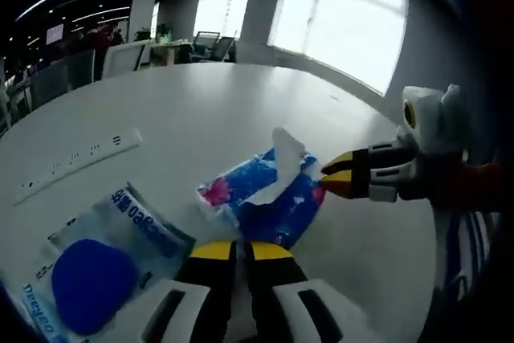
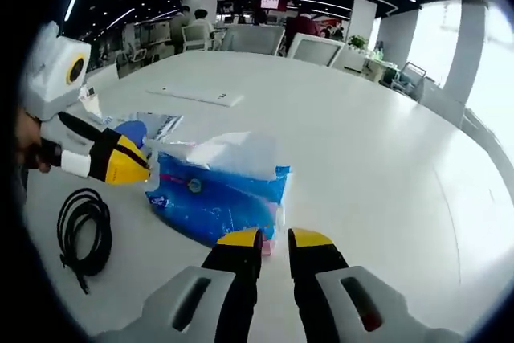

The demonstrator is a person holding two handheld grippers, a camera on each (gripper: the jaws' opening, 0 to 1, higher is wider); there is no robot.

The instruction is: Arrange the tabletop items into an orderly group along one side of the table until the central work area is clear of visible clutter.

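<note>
A blue tissue pack point(image 1: 269, 202) with a white tissue sticking out of its top lies in the middle of the white table point(image 1: 201, 110). My left gripper point(image 1: 242, 253) is shut, its yellow tips against the pack's near edge. My right gripper point(image 1: 323, 176) comes in from the right and meets the pack's far corner. In the right gripper view the pack point(image 2: 213, 194) lies just ahead of my right gripper point(image 2: 275, 242), which is shut with a pink sliver of the pack's corner between its jaws. The left gripper point(image 2: 143, 168) touches the pack's left end.
A clear packet holding a blue pad point(image 1: 96, 271) lies left of the pack, also visible behind the left gripper as the packet point(image 2: 152, 126). A white power strip point(image 1: 76, 162) sits farther out. A coiled black cable point(image 2: 84, 234) lies near the table edge. Chairs and people stand beyond the table.
</note>
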